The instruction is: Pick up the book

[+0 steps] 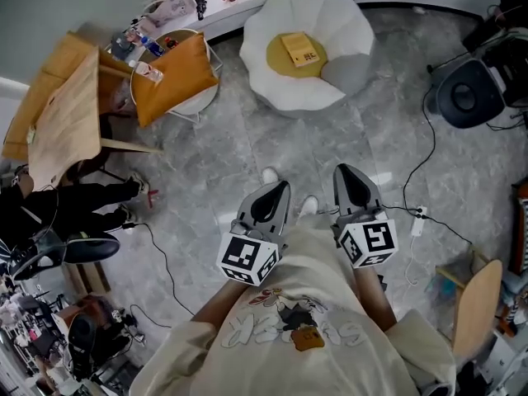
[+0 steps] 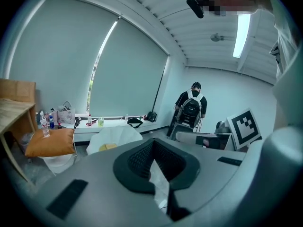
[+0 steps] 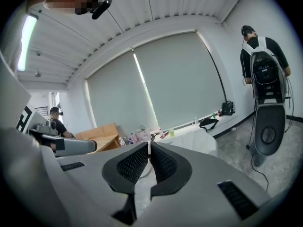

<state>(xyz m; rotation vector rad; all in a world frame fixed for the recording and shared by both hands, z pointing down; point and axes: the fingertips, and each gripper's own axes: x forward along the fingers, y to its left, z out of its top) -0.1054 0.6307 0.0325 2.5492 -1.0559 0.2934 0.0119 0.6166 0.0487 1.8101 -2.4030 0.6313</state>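
Lying on the yellow centre of a white cushion (image 1: 276, 77) at upper middle of the head view, the book (image 1: 300, 49) is seen well apart from both grippers, straight up the frame from them. The left gripper (image 1: 272, 198) and right gripper (image 1: 351, 184) are held at lower middle, both closed with nothing between the jaws. Neither is judged clearly nearer, as the book sits between their lines. Its long axis cannot be told.

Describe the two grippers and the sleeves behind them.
Both the left gripper and right gripper have grey shells tapering to black, textured pads. Each carries a white cube with black square markers. The sleeves are cream, from a sweatshirt with a cartoon print.
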